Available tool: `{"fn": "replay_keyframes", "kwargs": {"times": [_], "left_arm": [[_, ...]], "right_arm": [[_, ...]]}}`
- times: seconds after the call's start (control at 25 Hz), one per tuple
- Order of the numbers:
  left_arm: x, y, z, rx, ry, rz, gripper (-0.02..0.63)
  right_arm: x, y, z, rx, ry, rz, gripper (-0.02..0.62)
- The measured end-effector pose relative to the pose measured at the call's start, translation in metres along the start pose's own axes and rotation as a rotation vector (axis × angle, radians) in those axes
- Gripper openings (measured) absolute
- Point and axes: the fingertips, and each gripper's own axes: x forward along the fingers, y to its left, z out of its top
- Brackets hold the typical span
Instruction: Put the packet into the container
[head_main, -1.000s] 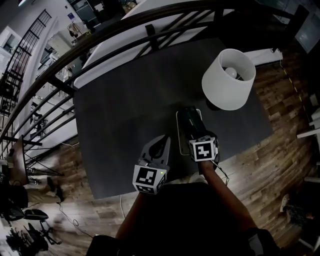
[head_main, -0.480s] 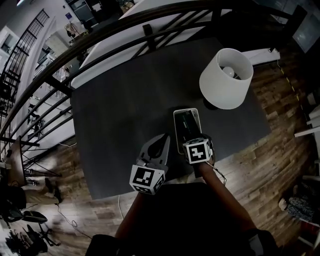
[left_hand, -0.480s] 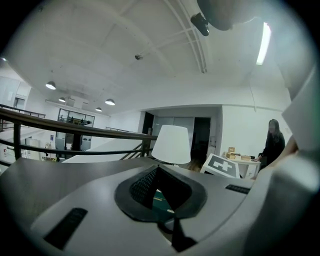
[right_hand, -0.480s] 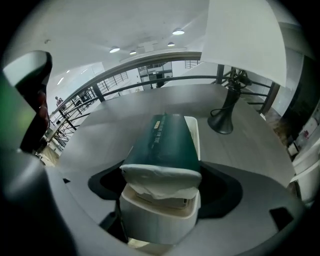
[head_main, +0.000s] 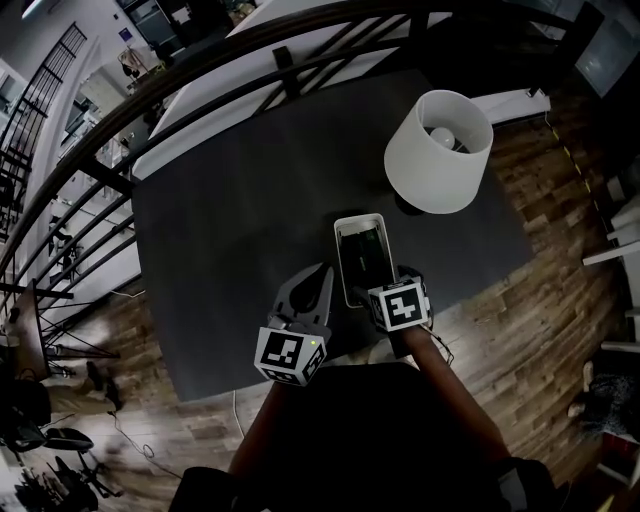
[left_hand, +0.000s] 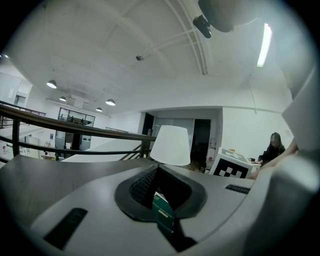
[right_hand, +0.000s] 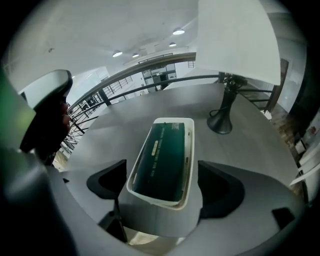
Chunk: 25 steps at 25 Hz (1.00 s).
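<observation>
Right gripper pointed steeply down, its empty jaws spread and just opening wider either side of the container's near end; packet lay flat inside it; left gripper sat nearly level alongside, jaws together; since a second before, the right gripper had drawn back off the container.

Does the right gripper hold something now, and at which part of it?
Nothing. The right gripper is open, jaws just widened, either side of the container without touching it; the packet lies inside.
</observation>
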Motion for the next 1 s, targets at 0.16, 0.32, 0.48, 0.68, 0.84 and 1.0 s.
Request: {"fn": "replay_keyframes", "kwargs": {"times": [0.16,0.32,0.48,0.68,0.84,1.0], "left_arm": [[0.008,-0.005,-0.002,0.001,0.003,-0.007,0.008],[0.016,-0.007,-0.001,0.008,0.005,-0.014,0.008],[0.019,-0.009,0.004,0.017,0.000,-0.011,0.008],[0.021,-0.010,0.013,0.011,-0.019,0.001,0.008],[0.023,-0.011,0.018,0.021,-0.028,0.004,0.008],[0.026,-0.014,0.019,0.031,-0.028,0.005,0.008]], "right_arm": [[-0.007,-0.010,0.005,0.020,-0.057,0.007,0.430],[-0.019,-0.008,0.022,0.005,-0.153,0.074,0.407],[-0.042,-0.002,0.039,-0.050,-0.241,0.094,0.223],[-0.071,0.003,0.062,-0.134,-0.389,0.148,0.005],[-0.099,0.019,0.087,-0.192,-0.531,0.220,0.005],[-0.119,0.023,0.102,-0.244,-0.643,0.232,0.005]]}}
